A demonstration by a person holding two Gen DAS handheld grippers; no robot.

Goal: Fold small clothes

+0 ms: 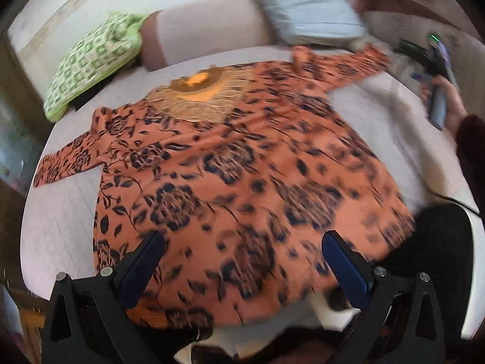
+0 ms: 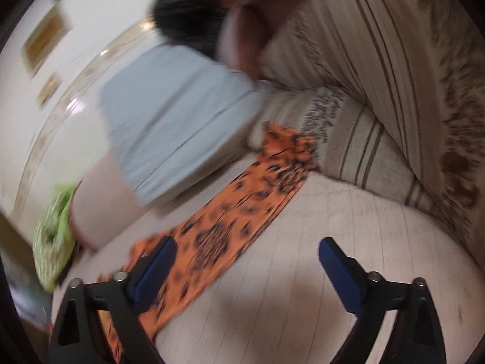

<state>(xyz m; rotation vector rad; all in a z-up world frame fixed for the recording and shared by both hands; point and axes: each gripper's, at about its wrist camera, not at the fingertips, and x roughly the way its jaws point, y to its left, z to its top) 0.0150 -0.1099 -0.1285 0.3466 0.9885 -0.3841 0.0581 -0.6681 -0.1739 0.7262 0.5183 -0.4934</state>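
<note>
An orange top with a dark floral print lies spread flat on the pale bed sheet, collar away from me, sleeves out to both sides. My left gripper is open and empty above its near hem. My right gripper is open and empty over the sheet beside the top's right sleeve; its left finger is over the sleeve. The right gripper also shows in the left wrist view, held in a hand at the far right.
A green checked pillow lies at the far left, with a beige bolster and a light blue pillow behind the top. A striped blanket is heaped on the right. A dark garment lies at the near right edge.
</note>
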